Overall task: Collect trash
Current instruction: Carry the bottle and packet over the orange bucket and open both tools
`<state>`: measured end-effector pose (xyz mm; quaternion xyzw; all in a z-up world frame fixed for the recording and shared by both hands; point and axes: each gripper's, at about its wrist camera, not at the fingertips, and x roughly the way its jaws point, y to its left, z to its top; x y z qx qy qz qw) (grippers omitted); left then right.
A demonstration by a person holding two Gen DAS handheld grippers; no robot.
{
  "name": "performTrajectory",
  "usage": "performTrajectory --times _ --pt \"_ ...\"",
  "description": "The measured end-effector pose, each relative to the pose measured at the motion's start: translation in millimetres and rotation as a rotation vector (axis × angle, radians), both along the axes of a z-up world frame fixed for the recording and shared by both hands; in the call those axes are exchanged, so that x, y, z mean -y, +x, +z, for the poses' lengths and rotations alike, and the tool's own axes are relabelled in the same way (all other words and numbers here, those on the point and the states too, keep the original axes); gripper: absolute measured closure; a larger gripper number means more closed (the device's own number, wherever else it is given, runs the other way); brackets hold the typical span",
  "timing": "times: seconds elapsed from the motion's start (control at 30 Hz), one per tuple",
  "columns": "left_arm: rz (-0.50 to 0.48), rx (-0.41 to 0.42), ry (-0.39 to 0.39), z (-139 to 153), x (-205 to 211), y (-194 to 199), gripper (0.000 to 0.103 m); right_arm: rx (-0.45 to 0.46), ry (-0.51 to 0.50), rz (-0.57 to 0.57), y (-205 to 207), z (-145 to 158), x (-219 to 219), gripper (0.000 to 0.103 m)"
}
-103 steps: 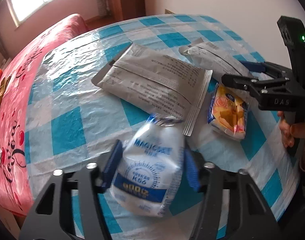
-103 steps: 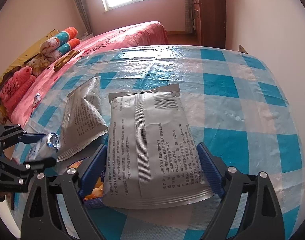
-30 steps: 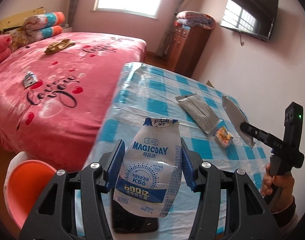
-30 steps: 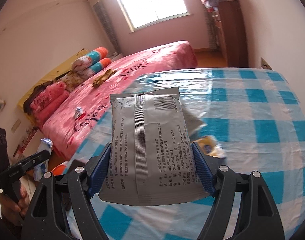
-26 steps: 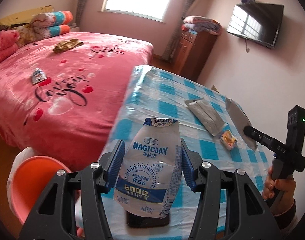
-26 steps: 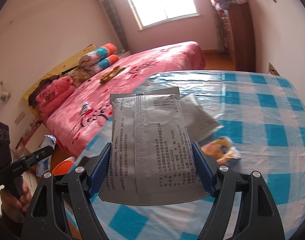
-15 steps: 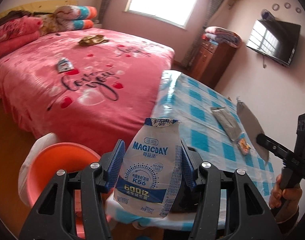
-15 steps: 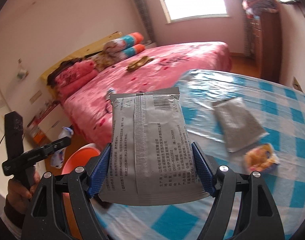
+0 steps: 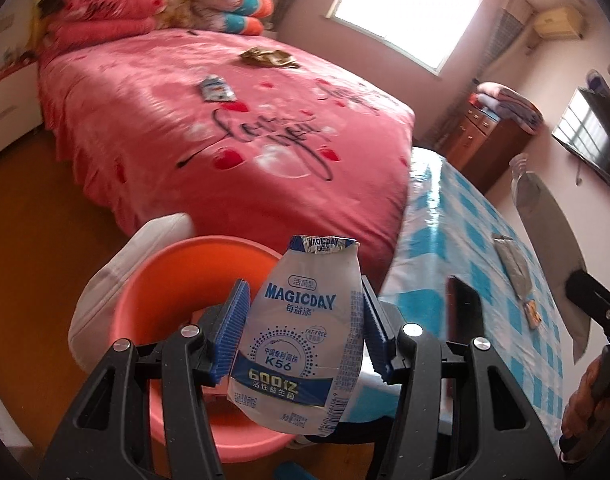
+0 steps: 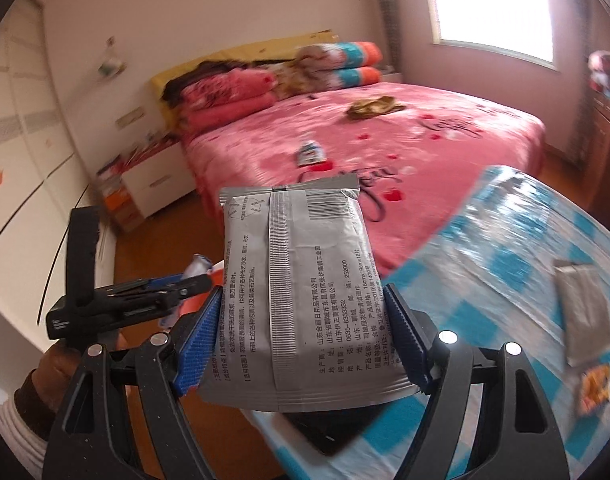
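**Two wrappers head for the orange bin**

The left tongs (image 9: 303,330) clamp a crushed Magicday pouch (image 9: 305,322) by its sides, poised over the orange bin (image 9: 177,280) on the floor beside the bed (image 9: 209,128), apparently ready to drop it. The right tongs (image 10: 301,340) pinch a grey packet (image 10: 301,280) flat between blue pads, held off the worktop (image 10: 505,240) edge. Only the right view shows a second grey packet (image 10: 585,316) and a yellow wrapper (image 10: 595,388) left on the checked cloth; only the left shows the bin's open mouth.
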<state>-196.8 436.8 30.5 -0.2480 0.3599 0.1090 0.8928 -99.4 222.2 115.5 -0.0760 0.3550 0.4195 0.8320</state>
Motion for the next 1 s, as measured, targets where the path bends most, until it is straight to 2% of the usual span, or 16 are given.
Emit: performTrajectory --times 0.3,0.43,0.47,0.5,0.53,0.57,0.73,1.0 --pt "0.099 -0.014 -0.05 -24 -38 -23 0.048 -0.013 -0.069 0.145 -16 -21 -82 0.026" --pt "0.134 -0.028 -0.065 -35 -51 -28 0.048 -0.023 -0.106 0.17 -20 -36 -110 0.024" --pt "0.141 -0.032 -0.064 -37 -52 -29 0.047 -0.027 -0.108 0.178 -20 -39 -115 0.024" --pt "0.152 -0.039 -0.064 -40 -55 -29 0.041 -0.036 -0.106 0.181 -20 -42 -119 0.02" --pt "0.165 -0.048 -0.065 -43 -57 -30 0.036 -0.04 -0.106 0.173 -19 -43 -119 0.012" --pt "0.182 -0.056 -0.065 -45 -59 -31 0.028 -0.045 -0.101 0.161 -17 -44 -116 0.011" --pt "0.215 -0.081 -0.046 -52 -64 -33 0.026 -0.047 -0.061 0.112 -10 -38 -97 0.011" --pt "0.208 -0.086 -0.026 -49 -58 -27 0.02 -0.022 -0.048 0.015 -5 -31 -52 0.011"
